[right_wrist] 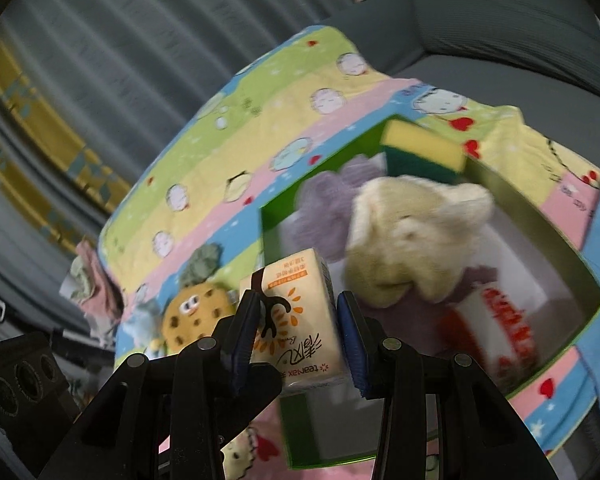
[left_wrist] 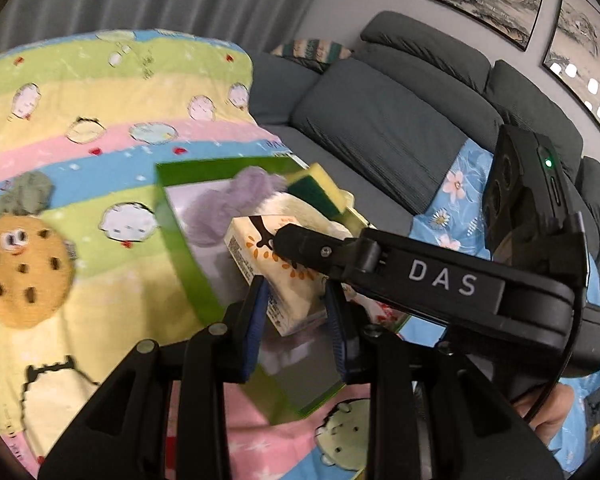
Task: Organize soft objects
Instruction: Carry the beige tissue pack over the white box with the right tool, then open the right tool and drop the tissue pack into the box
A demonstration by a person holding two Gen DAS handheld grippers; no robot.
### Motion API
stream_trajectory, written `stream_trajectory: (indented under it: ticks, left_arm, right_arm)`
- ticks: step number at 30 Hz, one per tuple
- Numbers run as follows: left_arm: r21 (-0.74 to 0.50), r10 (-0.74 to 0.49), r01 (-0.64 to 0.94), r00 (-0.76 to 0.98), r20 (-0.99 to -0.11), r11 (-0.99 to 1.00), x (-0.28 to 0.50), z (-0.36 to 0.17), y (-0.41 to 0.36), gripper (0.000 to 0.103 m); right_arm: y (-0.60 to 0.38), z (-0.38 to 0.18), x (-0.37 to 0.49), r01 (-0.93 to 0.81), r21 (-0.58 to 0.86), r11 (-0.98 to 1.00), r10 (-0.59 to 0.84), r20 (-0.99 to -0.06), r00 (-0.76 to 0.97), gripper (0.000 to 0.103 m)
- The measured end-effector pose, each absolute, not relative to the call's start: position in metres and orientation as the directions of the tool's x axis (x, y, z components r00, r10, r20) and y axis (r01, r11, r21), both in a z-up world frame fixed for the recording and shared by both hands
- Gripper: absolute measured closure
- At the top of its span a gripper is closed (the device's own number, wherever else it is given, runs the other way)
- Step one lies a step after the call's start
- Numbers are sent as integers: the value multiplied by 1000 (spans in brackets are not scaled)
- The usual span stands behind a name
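Left wrist view: the left hand-held gripper [left_wrist: 294,320] sits low over the green box [left_wrist: 180,236], its blue pads either side of the tissue pack [left_wrist: 276,276]. Whether they press the pack cannot be told. The right hand-held gripper [left_wrist: 284,240] crosses from the right, one finger tip lying against the pack's top face. The pack hangs tilted over the box opening, apparently on its way in. Already inside are a purple plush [left_wrist: 224,208] and a yellow-green sponge [left_wrist: 320,188] propped on the far rim. A cookie plush [left_wrist: 24,272] lies outside on the striped blanket [left_wrist: 100,80], with a grey-green cloth [left_wrist: 28,192] touching its top. A grey sofa [left_wrist: 380,120] stands behind.

Right wrist view: the right hand-held gripper [right_wrist: 296,336] is clenched on the tissue pack [right_wrist: 296,320], pads flat on its two sides, holding it above the near-left corner of the green box [right_wrist: 592,292]. A cream plush [right_wrist: 404,240] fills the middle of the box and overlaps a red-and-white item [right_wrist: 496,324]; free floor appears only near the front-left. The cream plush is the likely obstruction to lowering. The cookie plush [right_wrist: 196,312] remains unsorted, left of the box.
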State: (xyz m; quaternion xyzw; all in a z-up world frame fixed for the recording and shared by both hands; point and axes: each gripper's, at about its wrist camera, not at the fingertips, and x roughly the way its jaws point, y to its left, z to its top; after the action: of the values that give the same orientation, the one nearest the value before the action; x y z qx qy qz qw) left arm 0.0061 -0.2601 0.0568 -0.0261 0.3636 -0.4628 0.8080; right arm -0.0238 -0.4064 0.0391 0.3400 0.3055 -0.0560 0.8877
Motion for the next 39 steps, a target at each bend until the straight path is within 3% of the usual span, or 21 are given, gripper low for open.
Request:
stream_trajectory:
  ticks: [10, 21, 24, 26, 32, 39]
  left_arm:
    - [-405, -733, 718, 213, -646, 566, 13, 37, -296, 77]
    - [-421, -699, 682, 187, -691, 598, 17, 26, -301, 77]
    - [-410, -697, 688, 197, -689, 600, 13, 28, -298, 72]
    - [-403, -700, 697, 200, -685, 593, 10, 33, -293, 63]
    - [-384, -717, 693, 277, -640, 610, 3, 52, -258, 32]
    - [-408, -709, 612, 395, -584, 677, 4, 62, -179, 11]
  right_arm:
    - [-438, 14, -22, 402, 561, 724, 84, -650, 756, 60]
    - [-431, 12, -16, 447, 460, 767, 11, -707, 707, 60]
    - [-429, 13, -15, 444, 457, 771, 18, -712, 702, 60]
    - [-427, 15, -16, 431, 468, 772, 35, -708, 705, 58]
    - [-413, 34, -22, 388, 441, 810, -10, -650, 760, 31]
    - [-387, 49, -21, 327, 384, 864, -42, -591, 805, 15]
